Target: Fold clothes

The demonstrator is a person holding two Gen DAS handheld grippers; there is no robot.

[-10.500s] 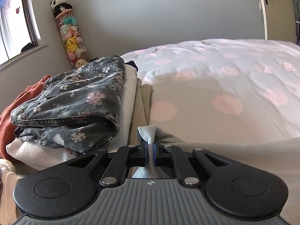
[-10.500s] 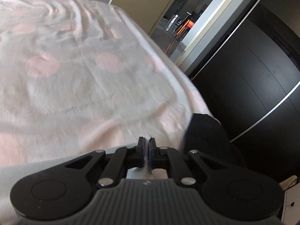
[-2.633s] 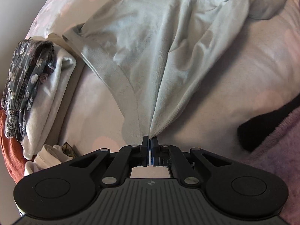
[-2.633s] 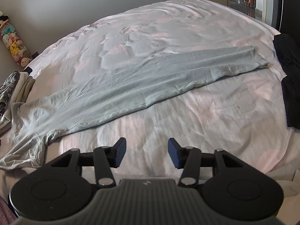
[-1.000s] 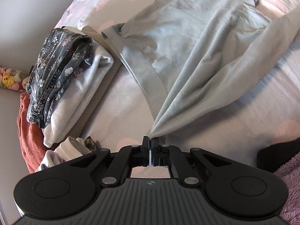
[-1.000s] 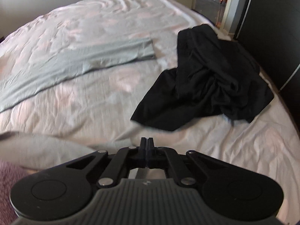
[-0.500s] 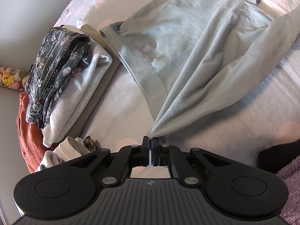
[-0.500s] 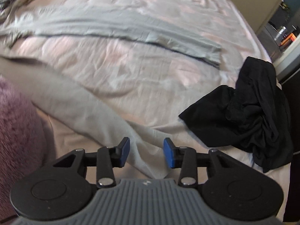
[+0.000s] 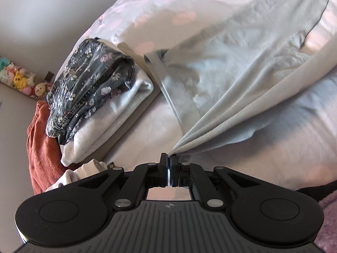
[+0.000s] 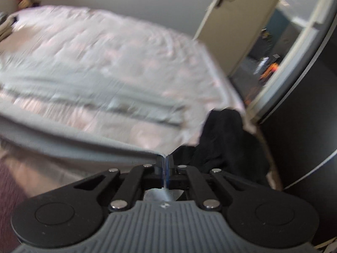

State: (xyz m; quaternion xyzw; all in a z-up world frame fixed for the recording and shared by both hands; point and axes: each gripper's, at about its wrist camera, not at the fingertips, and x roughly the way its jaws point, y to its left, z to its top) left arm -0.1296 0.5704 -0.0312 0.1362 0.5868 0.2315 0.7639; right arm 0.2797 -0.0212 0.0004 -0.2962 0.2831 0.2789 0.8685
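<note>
1. Grippers: two. The left gripper (image 9: 168, 160) has its jaws pressed together on a gathered corner of the grey garment (image 9: 242, 67), the cloth fanning up and away from the tips. The right gripper (image 10: 165, 160) is likewise clamped on an edge of grey fabric (image 10: 84, 145), which runs off to the left of that view; a strip of it shows between the pads. The right view is blurred.
2. Grey garment: one, long, with a ribbed waistband (image 9: 177, 92). It lies spread across the bed (image 9: 147, 16), lifted at the two held points.
3. Bed: one, covered in a pale sheet with pink dots.
4. Folded stack at the left edge of the bed, just beside the waistband: at least two items countable, a dark floral garment (image 9: 88, 84) on top of a white folded piece (image 9: 109, 122). A beige layer under them cannot be counted with certainty.
5. Rust-orange cloth (image 9: 42, 139): one, beside and below the stack.
6. Black garment (image 10: 227, 139): one, crumpled at the right edge of the bed.
7. Plush toys (image 9: 19, 80): a row by the wall, too small to count.
8. Door (image 10: 238, 21): one, standing ajar beyond the bed.
</note>
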